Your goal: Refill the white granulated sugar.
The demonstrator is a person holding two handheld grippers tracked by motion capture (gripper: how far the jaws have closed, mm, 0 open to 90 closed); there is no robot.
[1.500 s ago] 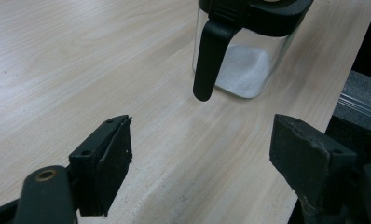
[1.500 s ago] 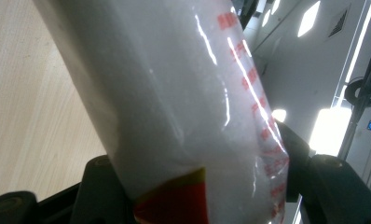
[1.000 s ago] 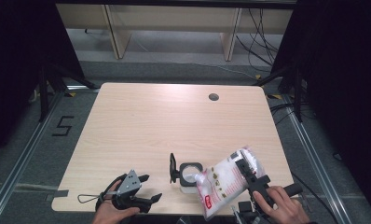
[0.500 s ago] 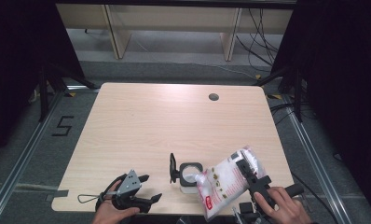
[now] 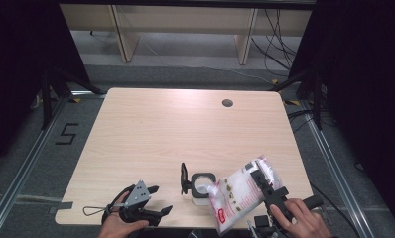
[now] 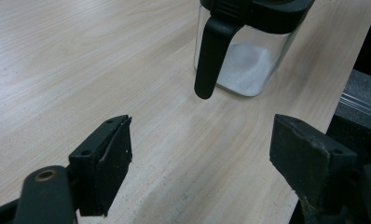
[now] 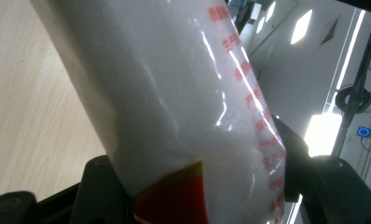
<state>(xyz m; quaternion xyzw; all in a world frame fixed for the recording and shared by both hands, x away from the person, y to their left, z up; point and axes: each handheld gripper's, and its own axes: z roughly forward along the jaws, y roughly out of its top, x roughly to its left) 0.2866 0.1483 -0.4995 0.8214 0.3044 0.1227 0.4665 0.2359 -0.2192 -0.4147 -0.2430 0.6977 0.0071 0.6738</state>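
Clamping a white plastic bag [image 5: 240,194] of powder between its jaws, right gripper [image 5: 266,184] at the table's near right edge, bag tilted with one corner over the open glass jar [image 5: 202,184] beside it. Resting near the front left of the wooden table [image 5: 185,124], left gripper [image 5: 153,201], jaws spread wide, nothing between them, jar ahead.

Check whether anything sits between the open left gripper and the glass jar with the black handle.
Nothing visible does. From the left gripper, bare table runs up to the jar, whose handle faces the jaws.
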